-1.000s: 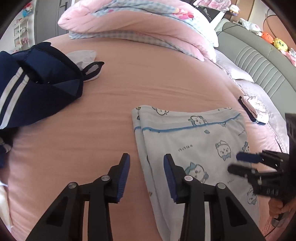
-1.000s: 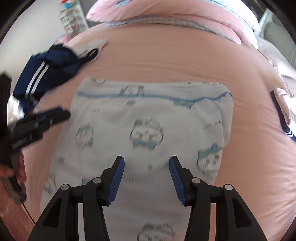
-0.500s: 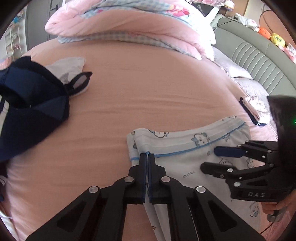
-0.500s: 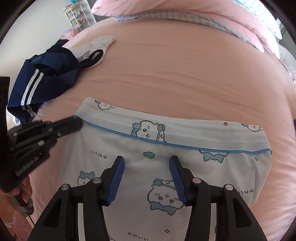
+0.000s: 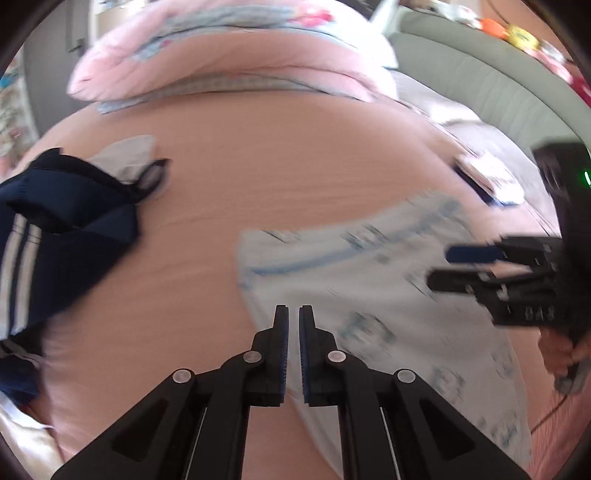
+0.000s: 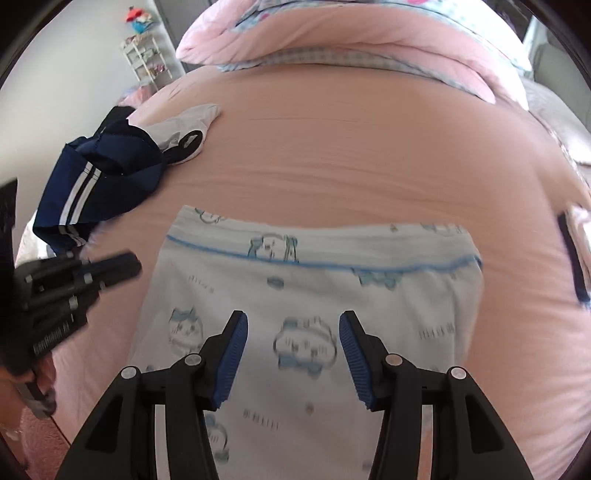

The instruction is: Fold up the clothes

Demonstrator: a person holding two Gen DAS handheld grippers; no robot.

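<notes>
A pale blue garment with cartoon prints and a blue stripe (image 6: 332,266) lies flat and folded on the pink bed sheet (image 6: 369,147). My right gripper (image 6: 293,321) hovers open over its near half, with nothing between the blue pads. My left gripper (image 5: 291,314) sits by the garment's left edge (image 5: 258,295), its jaws almost touching with only a thin slit between them and no cloth in it. From the right wrist view the left gripper (image 6: 122,264) is just off the garment's left side. The left wrist view is blurred and shows the right gripper (image 5: 443,266) open above the garment.
A navy garment with white stripes (image 6: 99,181) is heaped at the left, with a white piece with black trim (image 6: 184,129) beside it. A pink duvet (image 6: 351,33) is piled at the far end. A small folded item (image 5: 487,177) lies right, near a grey headboard (image 5: 480,81).
The left gripper was pinching the garment's striped left corner and has let go and pulled back; the cloth lies flat. The right gripper stayed open over the garment.
</notes>
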